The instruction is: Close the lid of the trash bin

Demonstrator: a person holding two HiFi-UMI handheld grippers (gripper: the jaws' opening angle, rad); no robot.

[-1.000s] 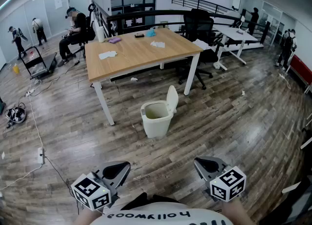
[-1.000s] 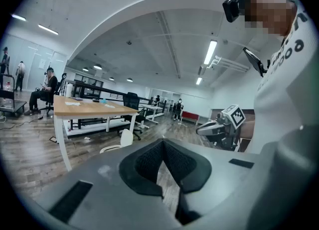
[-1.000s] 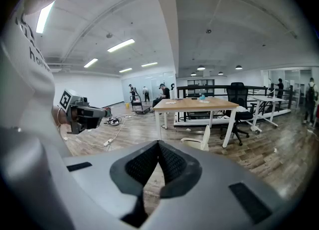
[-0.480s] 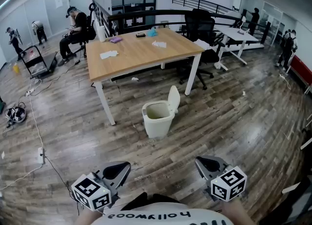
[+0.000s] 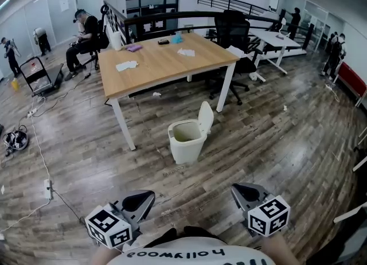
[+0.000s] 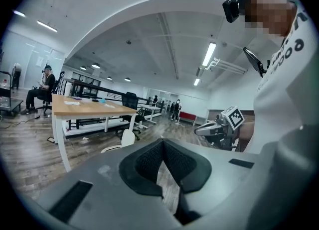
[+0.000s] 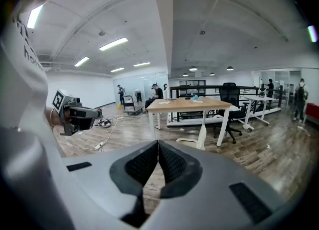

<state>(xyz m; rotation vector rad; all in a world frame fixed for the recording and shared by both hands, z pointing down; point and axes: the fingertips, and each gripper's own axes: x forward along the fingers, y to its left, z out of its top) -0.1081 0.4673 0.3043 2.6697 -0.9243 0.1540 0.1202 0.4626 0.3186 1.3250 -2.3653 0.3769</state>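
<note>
Hardly moved: left hand-held gripper [image 5: 140, 201] and right hand-held gripper [image 5: 243, 192], trash bin [image 5: 184, 142] well ahead.
Jaws pressed together, empty; lid [image 5: 205, 116] upright.

Trash bin [image 5: 184, 143] well ahead, midway between left gripper [image 5: 139, 201] and right gripper [image 5: 245, 192], lid [image 5: 205, 117] upright on its right side, table [image 5: 160, 63] behind

The trash bin [image 5: 185, 142] and its lid [image 5: 205, 117] are smooth, matt cream plastic. The floor [image 5: 275, 143] is grainy wood plank with a faint sheen. The far worktop [image 5: 166, 60] is pale, smooth wood. The left gripper [image 5: 139, 201] and right gripper [image 5: 245, 192] are matt grey plastic.
</note>
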